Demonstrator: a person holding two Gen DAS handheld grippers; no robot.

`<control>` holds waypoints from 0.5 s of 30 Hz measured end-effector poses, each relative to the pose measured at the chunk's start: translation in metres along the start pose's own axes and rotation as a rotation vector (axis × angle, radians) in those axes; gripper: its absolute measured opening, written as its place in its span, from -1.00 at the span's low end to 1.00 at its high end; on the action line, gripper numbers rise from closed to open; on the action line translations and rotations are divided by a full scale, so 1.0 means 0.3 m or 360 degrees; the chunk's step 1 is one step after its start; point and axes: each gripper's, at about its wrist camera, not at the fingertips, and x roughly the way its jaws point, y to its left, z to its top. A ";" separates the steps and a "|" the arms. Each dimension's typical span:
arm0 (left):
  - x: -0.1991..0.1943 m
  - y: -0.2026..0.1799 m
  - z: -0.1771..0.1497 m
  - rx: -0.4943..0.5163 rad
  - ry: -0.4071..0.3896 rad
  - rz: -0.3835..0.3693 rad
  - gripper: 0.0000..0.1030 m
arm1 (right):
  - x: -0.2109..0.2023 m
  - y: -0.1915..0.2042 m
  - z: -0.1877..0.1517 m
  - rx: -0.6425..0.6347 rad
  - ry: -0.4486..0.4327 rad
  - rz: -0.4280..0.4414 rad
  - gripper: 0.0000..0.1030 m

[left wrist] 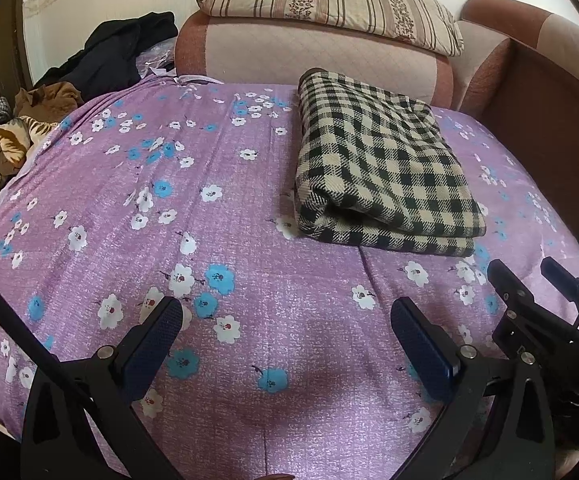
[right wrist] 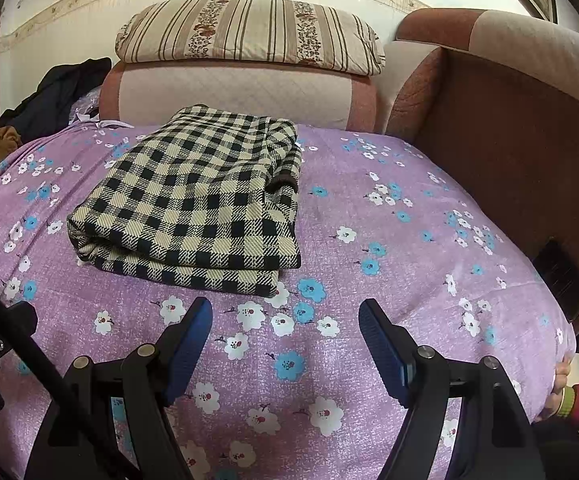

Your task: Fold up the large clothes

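Left gripper (left wrist: 287, 322) fingers spread wide, nothing between them, hovering over the purple floral sheet (left wrist: 249, 208). Right gripper (right wrist: 285, 326) same: spread, empty. Checked garment (right wrist: 193, 200) lies folded in a flat stack on the sheet, just beyond the right fingertips, near the sofa backrest (right wrist: 233, 92). Striped pillow (right wrist: 249, 32) on top of that.

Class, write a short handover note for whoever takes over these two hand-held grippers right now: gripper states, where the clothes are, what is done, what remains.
Left gripper: open, empty, over the purple floral sheet.
Right gripper: open, empty, just short of the near edge of the checked garment.
Checked garment: folded into a neat rectangle, lying flat on the sheet in front of the sofa back.
Done: this garment looks fully folded.
Left: a heap of unfolded clothes sits at the far left; probably take the next piece from there.
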 end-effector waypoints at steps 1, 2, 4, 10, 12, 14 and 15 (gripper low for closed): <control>-0.001 -0.002 -0.001 0.0000 0.0000 0.0002 1.00 | -0.002 0.000 0.000 0.0000 -0.0002 0.0000 0.56; 0.000 0.000 0.000 -0.0001 0.0000 0.0001 1.00 | -0.002 0.001 0.001 0.0000 -0.0003 0.0000 0.56; 0.001 -0.001 -0.001 -0.0002 0.0001 0.0001 1.00 | -0.004 0.002 0.000 0.0000 -0.0004 0.0000 0.57; 0.003 -0.002 -0.003 0.0000 0.0004 -0.0002 1.00 | -0.007 0.004 0.002 0.0002 -0.0008 -0.0001 0.59; 0.006 -0.002 -0.005 -0.0001 0.0007 -0.0006 1.00 | -0.007 0.004 0.002 0.0002 -0.0008 0.0000 0.59; 0.008 -0.001 -0.007 -0.0002 0.0009 -0.0007 1.00 | -0.008 0.004 0.002 0.0002 -0.0009 -0.0001 0.59; 0.009 -0.002 -0.007 -0.0002 0.0009 -0.0006 1.00 | -0.009 0.004 0.001 0.0003 -0.0011 -0.0001 0.59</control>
